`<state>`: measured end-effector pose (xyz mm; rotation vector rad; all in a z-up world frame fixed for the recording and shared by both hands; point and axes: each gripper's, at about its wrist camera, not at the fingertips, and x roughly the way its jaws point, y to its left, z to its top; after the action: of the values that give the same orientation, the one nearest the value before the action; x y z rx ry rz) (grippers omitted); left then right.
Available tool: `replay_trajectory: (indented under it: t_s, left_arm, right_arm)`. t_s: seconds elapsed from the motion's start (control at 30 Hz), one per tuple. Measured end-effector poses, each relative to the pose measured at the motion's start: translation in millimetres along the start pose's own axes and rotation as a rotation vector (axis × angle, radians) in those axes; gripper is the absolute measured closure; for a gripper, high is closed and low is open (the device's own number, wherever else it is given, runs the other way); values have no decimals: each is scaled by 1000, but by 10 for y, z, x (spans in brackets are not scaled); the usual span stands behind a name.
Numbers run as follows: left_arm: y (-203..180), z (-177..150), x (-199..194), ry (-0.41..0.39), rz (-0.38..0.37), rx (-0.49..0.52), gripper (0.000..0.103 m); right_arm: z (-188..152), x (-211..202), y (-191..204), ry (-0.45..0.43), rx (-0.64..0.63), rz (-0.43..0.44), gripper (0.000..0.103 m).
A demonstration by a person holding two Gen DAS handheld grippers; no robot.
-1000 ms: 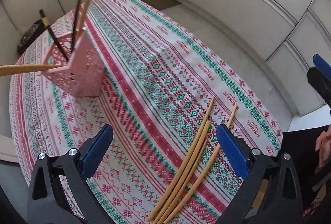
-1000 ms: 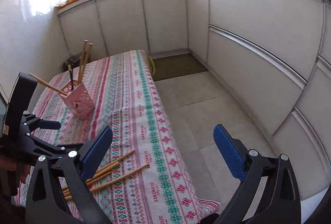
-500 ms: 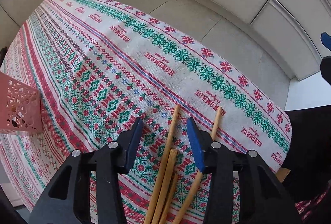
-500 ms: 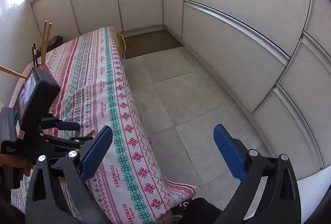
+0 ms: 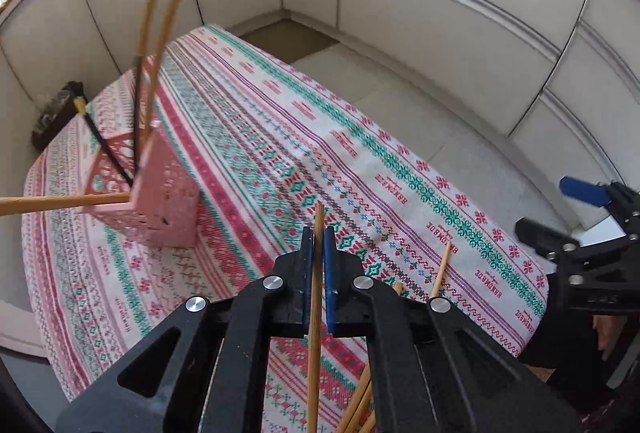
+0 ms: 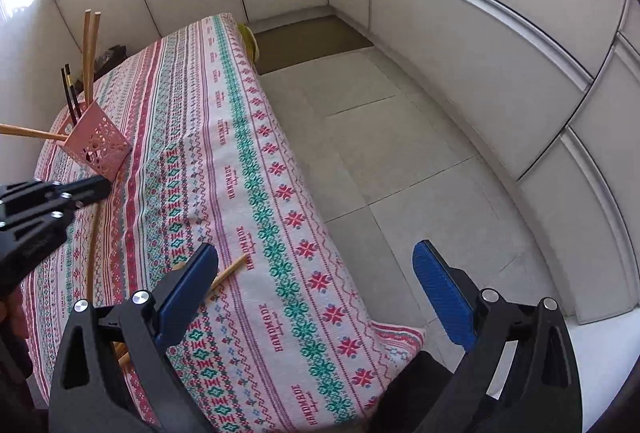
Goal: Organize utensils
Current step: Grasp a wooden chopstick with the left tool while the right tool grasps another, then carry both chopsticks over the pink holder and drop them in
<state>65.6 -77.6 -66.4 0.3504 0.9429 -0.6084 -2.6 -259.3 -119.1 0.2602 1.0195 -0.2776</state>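
- Left wrist view, from the left: the pink perforated plastic utensil holder [image 5: 160,201] stands on the red-and-green patterned tablecloth [image 5: 280,137], up and to the left of the left gripper [image 5: 318,245], well apart from it. Light wooden chopsticks and dark ones already lean out of its open top.
- The left gripper's jaws have just been closing and now clamp one light wooden chopstick [image 5: 316,297]. Its long axis runs along the fingers, tip poking just past them, tail cut off by the lower edge.
- The left hand is judged nearer the holder, so the coming move likely carries the stick up-left and tips it into the opening.
- Loose wooden chopsticks [image 5: 442,269] lie on the cloth just right of the gripper, partly hidden behind it.
- Far right, the right gripper [image 6: 316,297] hangs over the table edge, jaws wide apart, holding nothing.
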Motion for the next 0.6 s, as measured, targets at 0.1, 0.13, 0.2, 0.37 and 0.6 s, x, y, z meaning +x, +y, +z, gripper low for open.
replay_trajectory:
  t_s: [0.1,0.13,0.2,0.37,0.6]
  left_arm:
    - [121,-113,-387,-75,19,-37,99]
    - [194,-155,-500,-97,26,-52,99]
    - [268,-230,-710,-138,40,-79,99]
    - [387,-377,-1050,-204,55,-109,99]
    - [536,-523,-1280,-238,72,-142,99]
  right_arm:
    - [-18,178,155,97,6,13,8]
    - [-27,242,193,131,23,28,8]
    - [-44,377,250,199,75,40,8]
    - [-107,667,344,341,240,90,13]
    - [-154,759,812,275,226,-165,19]
